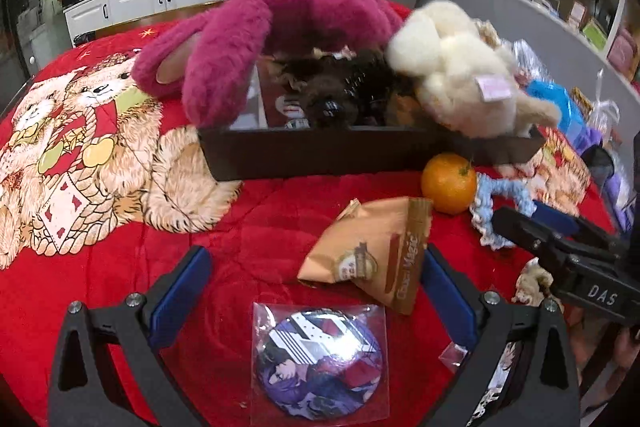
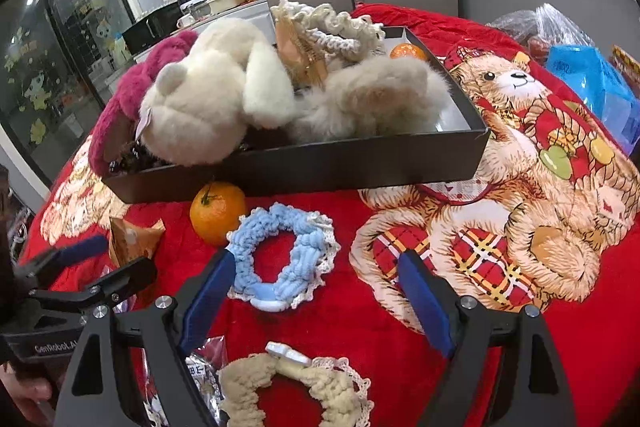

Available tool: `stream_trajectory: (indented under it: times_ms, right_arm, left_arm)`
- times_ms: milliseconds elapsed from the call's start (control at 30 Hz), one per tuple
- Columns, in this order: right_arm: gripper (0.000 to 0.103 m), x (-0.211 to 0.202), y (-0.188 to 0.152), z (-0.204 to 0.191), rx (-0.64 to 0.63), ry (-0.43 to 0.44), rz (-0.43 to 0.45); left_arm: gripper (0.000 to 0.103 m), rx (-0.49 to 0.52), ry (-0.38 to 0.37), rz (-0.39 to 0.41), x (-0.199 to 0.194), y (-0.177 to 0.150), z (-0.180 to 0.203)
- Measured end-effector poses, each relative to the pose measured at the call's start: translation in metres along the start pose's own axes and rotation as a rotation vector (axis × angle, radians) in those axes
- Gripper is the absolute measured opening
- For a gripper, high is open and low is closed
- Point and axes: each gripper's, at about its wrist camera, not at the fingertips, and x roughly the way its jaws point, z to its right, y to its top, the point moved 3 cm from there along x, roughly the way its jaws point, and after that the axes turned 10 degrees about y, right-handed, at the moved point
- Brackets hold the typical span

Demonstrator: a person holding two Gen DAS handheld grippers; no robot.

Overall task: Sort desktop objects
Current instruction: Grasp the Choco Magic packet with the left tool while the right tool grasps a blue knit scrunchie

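I hold my right gripper (image 2: 316, 291) wide open over the blue scrunchie (image 2: 282, 259), empty, to straddle it. My left gripper (image 1: 316, 291), also open and empty, hangs by the snack packet (image 1: 372, 251). Both belong in the black box (image 2: 320, 163) behind.

Black box (image 2: 360, 163) at upper centre is piled with magenta plush (image 1: 256, 27) and cream plush (image 2: 208, 99). Below it, orange (image 2: 216, 211), blue scrunchie (image 2: 280, 251), beige scrunchie (image 2: 296, 391), tan packet (image 1: 372, 251) and bagged badge (image 1: 320, 355) are laid flat on red cloth.
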Motion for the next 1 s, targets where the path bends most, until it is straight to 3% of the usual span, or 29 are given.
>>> stream_trajectory:
  times_ms: [167,600,700,733,800,867,933,1000]
  right_arm:
    - [0.086,0.004,0.0,-0.003,-0.02,-0.03,-0.012]
    - [0.092,0.007,-0.001,-0.008,-0.049,-0.056,-0.03]
    - [0.092,0.007,-0.002,-0.007,-0.04,-0.045,-0.023]
    - [0.089,0.006,-0.001,-0.005,-0.036,-0.044,-0.021]
    - [0.075,0.004,-0.001,-0.002,-0.025,-0.058,-0.008]
    - [0.038,0.001,-0.001,0.001,-0.008,-0.05,0.007]
    - [0.022,-0.001,-0.001,0.006,0.009,-0.063,0.009]
    - [0.017,-0.002,0.0,0.01,0.022,-0.065,0.01]
  left_arm:
    - [0.102,0.059,0.06,-0.011,0.004,-0.002,0.009]
    - [0.101,0.085,0.109,-0.019,0.008,-0.001,0.015]
    - [0.095,0.096,0.12,-0.012,0.008,0.0,0.016]
    - [0.093,0.098,0.122,-0.007,0.007,0.0,0.016]
    - [0.08,0.104,0.12,0.005,0.006,0.0,0.017]
    - [0.069,0.112,0.119,0.016,0.004,0.0,0.019]
    - [0.048,0.116,0.12,0.033,0.001,0.0,0.02]
    - [0.044,0.11,0.12,0.036,0.001,0.0,0.018]
